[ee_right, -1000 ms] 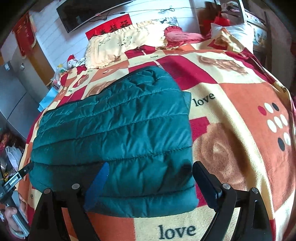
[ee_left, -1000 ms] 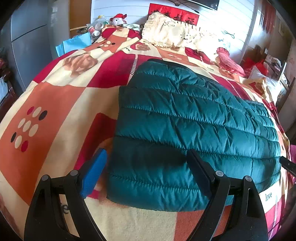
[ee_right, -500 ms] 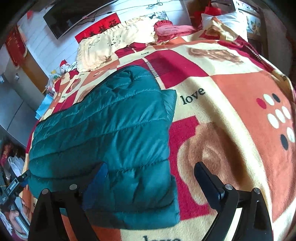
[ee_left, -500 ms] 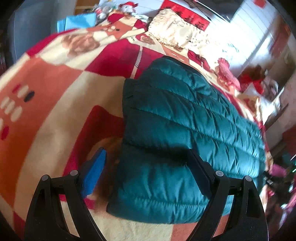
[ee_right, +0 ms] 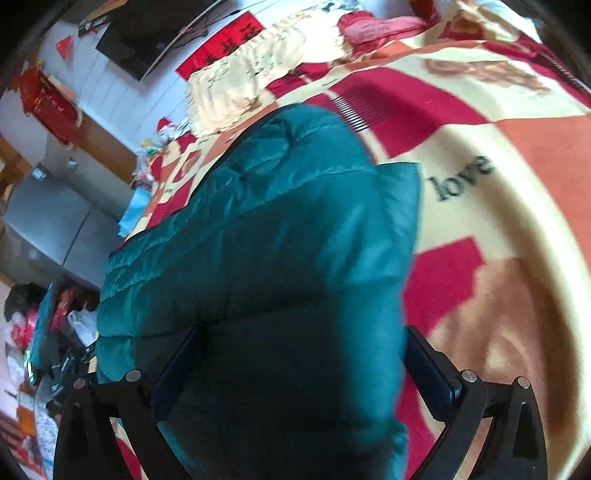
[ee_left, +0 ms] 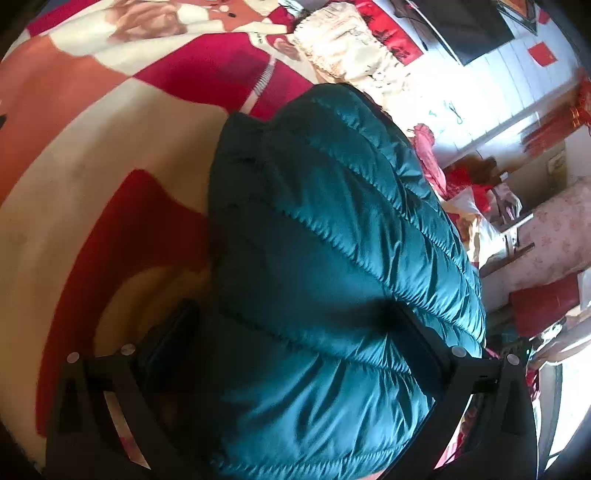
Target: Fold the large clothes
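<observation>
A teal quilted puffer jacket (ee_left: 332, 221) lies folded on a bed covered by a red, orange and cream blanket (ee_left: 92, 166). My left gripper (ee_left: 291, 332) is low over the jacket's near left corner. Its jaws are opening, with the corner between them. One finger is beside the jacket's edge and the other lies on top of the padding. In the right wrist view the jacket (ee_right: 277, 240) fills the middle. My right gripper (ee_right: 303, 362) straddles the near right corner. Its jaws are opening too, with the jacket between them, and neither pad presses on it.
A cream embroidered cloth (ee_left: 343, 48) and a pink cloth (ee_left: 424, 147) lie at the bed's far end, below a wall-mounted dark screen (ee_right: 147, 33). A grey cabinet (ee_right: 48, 221) and floor clutter stand off the bed's left side. Bare blanket (ee_right: 517, 184) spreads to the jacket's right.
Both grippers have dropped closer to the jacket's near edge, and it now fills more of each view. Both pairs of jaws have widened. The left view has rolled.
</observation>
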### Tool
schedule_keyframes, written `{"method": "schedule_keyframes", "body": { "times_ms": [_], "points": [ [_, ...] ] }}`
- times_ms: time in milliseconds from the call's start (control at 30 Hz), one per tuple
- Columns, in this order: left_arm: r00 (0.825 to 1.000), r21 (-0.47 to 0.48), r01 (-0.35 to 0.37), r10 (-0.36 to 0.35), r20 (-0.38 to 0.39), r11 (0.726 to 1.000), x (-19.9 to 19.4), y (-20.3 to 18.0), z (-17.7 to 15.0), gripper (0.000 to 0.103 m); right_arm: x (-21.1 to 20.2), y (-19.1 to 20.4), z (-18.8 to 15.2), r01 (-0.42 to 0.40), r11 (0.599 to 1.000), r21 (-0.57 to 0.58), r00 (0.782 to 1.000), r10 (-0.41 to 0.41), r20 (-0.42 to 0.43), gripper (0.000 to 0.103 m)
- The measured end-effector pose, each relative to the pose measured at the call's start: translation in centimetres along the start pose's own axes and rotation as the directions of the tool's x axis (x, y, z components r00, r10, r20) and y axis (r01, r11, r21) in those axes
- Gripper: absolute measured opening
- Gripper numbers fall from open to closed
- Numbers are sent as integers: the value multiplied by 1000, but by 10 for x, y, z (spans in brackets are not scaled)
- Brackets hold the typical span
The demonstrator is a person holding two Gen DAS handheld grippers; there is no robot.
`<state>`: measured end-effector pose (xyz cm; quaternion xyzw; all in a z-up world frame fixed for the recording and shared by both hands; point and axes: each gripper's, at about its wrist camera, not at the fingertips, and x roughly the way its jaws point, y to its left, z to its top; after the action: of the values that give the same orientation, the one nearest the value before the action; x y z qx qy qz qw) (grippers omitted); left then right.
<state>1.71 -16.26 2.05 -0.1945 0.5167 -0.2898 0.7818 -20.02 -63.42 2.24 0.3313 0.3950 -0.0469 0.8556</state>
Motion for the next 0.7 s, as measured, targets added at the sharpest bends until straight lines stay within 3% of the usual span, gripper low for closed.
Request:
{"method": "schedule_keyframes", "body": {
  "times_ms": [267, 367, 467, 600, 700],
  "points": [
    [999, 23, -24, 23, 27, 999, 5, -9, -4, 103, 18, 7, 4, -8, 1000, -4, 1000, 8, -12, 103],
    [999, 47, -34, 34, 2, 998, 6, -13, -6, 103, 17, 9, 2, 0, 1000, -4, 1000, 0, -1, 103],
    [1000, 78, -30, 30, -1, 997, 2, -18, -7, 92, 7, 20, -3, 26, 999, -30, 999, -25, 41, 89],
    [1000, 118, -18, 16, 17, 993, -16, -27, -12, 69, -7, 35, -10, 53, 997, -58, 996, -49, 76, 75],
    [1000, 150, -8, 5, 22, 989, -33, -36, -19, 62, -21, 37, -12, 23, 1000, -21, 996, -21, 81, 65]
  ]
}}
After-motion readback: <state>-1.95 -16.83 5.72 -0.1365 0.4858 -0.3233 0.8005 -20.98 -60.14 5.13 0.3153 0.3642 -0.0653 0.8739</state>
